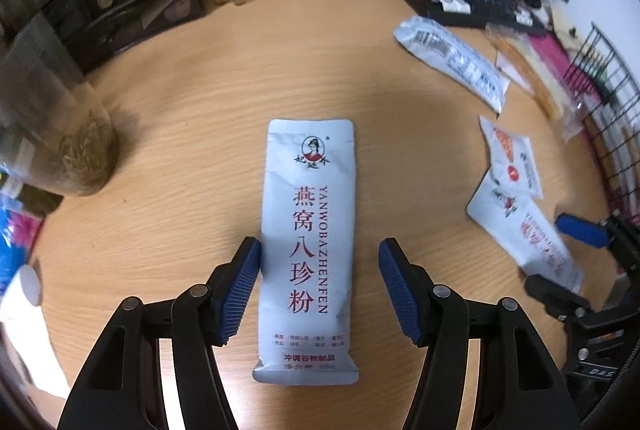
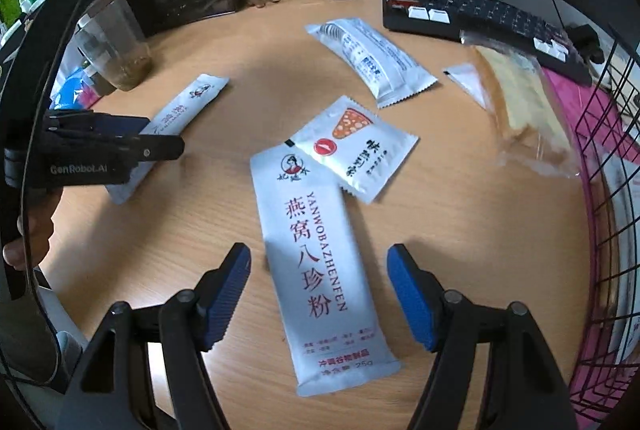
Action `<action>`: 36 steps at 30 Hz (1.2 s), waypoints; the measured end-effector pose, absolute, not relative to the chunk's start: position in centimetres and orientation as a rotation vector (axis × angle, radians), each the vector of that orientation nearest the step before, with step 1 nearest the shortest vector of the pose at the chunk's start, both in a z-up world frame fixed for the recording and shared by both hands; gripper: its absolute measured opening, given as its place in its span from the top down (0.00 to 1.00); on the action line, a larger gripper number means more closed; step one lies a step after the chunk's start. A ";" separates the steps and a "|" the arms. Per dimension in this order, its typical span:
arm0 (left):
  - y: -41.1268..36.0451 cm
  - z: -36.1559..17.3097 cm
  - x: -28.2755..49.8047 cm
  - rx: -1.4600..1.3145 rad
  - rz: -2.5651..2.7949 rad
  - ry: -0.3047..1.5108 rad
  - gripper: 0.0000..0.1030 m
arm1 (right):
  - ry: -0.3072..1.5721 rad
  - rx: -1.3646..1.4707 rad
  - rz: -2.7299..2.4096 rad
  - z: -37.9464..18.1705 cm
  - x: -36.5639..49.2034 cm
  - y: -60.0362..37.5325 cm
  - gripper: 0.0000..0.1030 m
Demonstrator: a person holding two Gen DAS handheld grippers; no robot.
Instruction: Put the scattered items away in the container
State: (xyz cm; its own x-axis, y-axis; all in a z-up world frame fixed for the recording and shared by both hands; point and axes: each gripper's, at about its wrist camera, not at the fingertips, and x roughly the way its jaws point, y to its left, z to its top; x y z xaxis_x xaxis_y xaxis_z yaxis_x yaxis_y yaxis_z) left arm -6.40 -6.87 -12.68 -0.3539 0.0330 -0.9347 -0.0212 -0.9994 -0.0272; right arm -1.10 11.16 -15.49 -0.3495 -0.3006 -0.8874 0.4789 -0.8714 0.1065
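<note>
While both grippers are hovering spread and empty, each long sachet is lying flat on the surface between a pair of fingers. The left gripper (image 1: 320,290) is straddling its sachet (image 1: 308,250) lengthwise along its pointing line; the right gripper (image 2: 319,296) is facing a slightly skewed sachet (image 2: 316,270), with the wire basket (image 2: 612,189) lying to its right.

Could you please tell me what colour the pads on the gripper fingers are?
Blue, on black arms; the left gripper's pads show it best in the left wrist view.

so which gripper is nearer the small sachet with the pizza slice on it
Right. The right gripper straddles the long packet that the pizza sachet overlaps. The left gripper sits over another long packet, farther from the sachet.
</note>
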 end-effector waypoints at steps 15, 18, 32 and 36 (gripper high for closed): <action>-5.2 -12.4 -5.4 -1.749 2.527 0.069 0.59 | 0.408 1.388 -2.267 -15.5 0.1 10.1 0.52; -5.0 -12.3 -5.2 -1.750 2.529 0.072 0.60 | 0.390 1.391 -2.272 -15.5 0.3 10.1 0.55; -4.0 -9.7 -4.0 -1.708 2.551 0.081 0.60 | 0.307 1.341 -2.262 -13.2 1.1 10.6 0.57; -3.2 -7.8 -3.8 -1.665 2.562 0.081 0.60 | 0.275 1.285 -2.278 -11.1 1.6 11.1 0.57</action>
